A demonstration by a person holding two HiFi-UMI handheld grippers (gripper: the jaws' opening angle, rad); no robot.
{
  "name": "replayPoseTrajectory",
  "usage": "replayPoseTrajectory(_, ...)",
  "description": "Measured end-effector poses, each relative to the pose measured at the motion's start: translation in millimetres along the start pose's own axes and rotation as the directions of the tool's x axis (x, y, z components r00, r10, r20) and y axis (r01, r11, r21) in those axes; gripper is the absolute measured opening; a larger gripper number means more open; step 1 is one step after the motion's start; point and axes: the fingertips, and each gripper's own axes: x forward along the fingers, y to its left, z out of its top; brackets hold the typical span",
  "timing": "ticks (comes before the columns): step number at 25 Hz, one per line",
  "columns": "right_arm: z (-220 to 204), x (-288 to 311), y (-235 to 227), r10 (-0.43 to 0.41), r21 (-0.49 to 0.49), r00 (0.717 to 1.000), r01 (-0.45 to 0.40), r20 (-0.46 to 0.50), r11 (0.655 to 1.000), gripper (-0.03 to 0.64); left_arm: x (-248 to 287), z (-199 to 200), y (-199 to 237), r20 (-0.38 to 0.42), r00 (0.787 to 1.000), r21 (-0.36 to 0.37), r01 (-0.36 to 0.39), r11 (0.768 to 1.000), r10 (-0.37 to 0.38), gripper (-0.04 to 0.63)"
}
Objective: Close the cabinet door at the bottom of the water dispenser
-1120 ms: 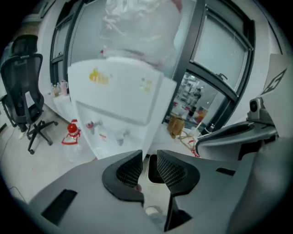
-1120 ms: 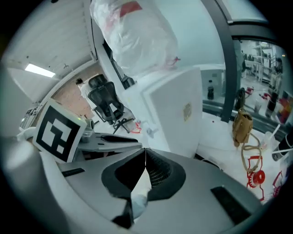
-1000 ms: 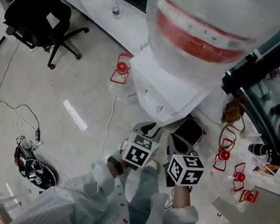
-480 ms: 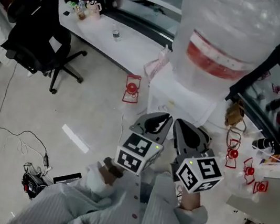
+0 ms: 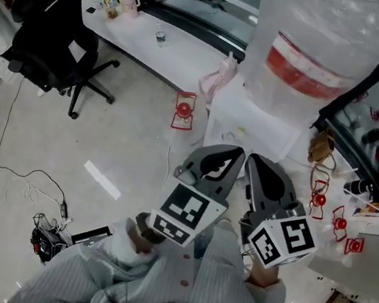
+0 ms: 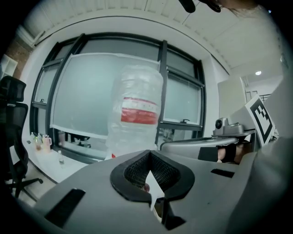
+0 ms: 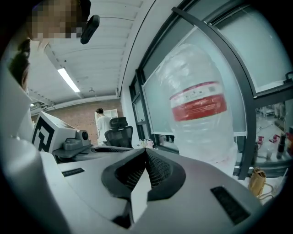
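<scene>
The water dispenser (image 5: pixel 251 125) is a white box with a big clear bottle (image 5: pixel 322 47) with a red label on top. Its bottom cabinet door is hidden behind my grippers and the dispenser's top. My left gripper (image 5: pixel 238 152) and right gripper (image 5: pixel 256 160) are held up side by side, pointing at the dispenser from a short way off. The left gripper (image 6: pixel 149 153) has just been closing and is now shut, with nothing between its jaws. The right gripper (image 7: pixel 145 151) is shut and empty too. The bottle (image 6: pixel 137 114) (image 7: pixel 199 114) stands ahead in both gripper views.
A black office chair (image 5: pixel 52 23) stands at the left by a long white counter (image 5: pixel 171 47). Small red objects (image 5: pixel 183 110) lie on the floor around the dispenser. Cables and a black bag (image 5: pixel 45 238) lie at the lower left. A person in white (image 7: pixel 101 125) stands far off.
Both grippers have risen together and now loom larger in the head view, covering the dispenser's lower front. The left jaws have come together.
</scene>
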Motion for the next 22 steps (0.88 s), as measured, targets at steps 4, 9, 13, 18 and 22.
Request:
replayPoseTrajectory(4,2,0,6,0.003,-0.019,1.000,-0.003,-0.003,1.000,0.014,-5,6,-1,0.015,1.000,0.009,0.007,1.000,-0.007,0.010)
replayPoseTrajectory(9,4,-1,9,0.008,-0.033,1.000,-0.008,-0.004,0.999,0.014,-8,7,2,0.024,1.000,0.007,0.001,1.000,-0.001,0.009)
replayPoseTrajectory(13,2,-3,11,0.005,-0.045,1.000,-0.006,-0.010,0.999,0.014,-9,6,1,0.027,1.000,0.008,-0.004,1.000,0.004,0.009)
replayPoseTrajectory(18,-1,-4,14,0.002,-0.049,1.000,-0.002,-0.014,0.999,0.014,-13,4,2,0.024,1.000,0.008,-0.006,1.000,0.006,0.010)
replayPoseTrajectory(22,-2,-6,15,-0.001,-0.041,1.000,0.000,-0.014,0.999,0.014,-14,2,0,0.020,1.000,0.007,-0.004,1.000,0.004,0.009)
